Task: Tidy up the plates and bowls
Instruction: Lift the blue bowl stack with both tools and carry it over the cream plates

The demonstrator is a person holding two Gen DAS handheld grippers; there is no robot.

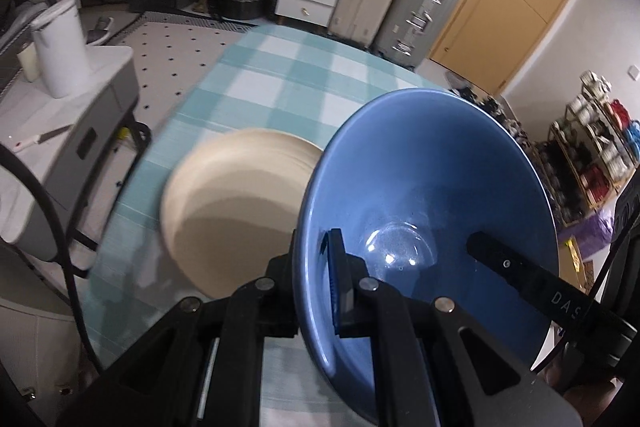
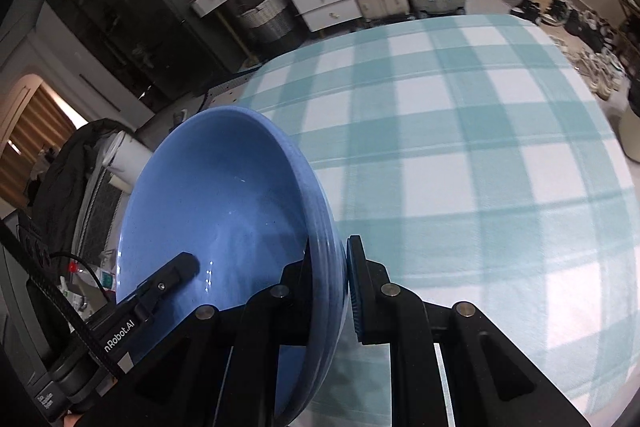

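Both tools gripped the same blue bowl (image 1: 432, 195) by opposite sides of its rim and held it tilted above the table (image 2: 480, 131), which was covered in a teal and white checked cloth. In the left wrist view, the left tool (image 1: 310, 275) was closed on the rim at the bowl's left edge, one blue-padded finger (image 1: 336, 279) lying inside the bowl and the other outside it. A finger of the right tool (image 1: 520, 267) reached into the bowl from the right. In the right wrist view, the right tool (image 2: 340, 275) was clamped on the bowl's right rim, with its blue-padded finger pressed to the outer wall. The left tool's black finger lay against the inside of the bowl at lower left. A beige plate (image 1: 236, 211) sat on the table just left of the bowl, partly hidden behind it and blurred. A white jug (image 1: 64, 47) stood on a side cabinet (image 1: 100, 107) to the left of the table.
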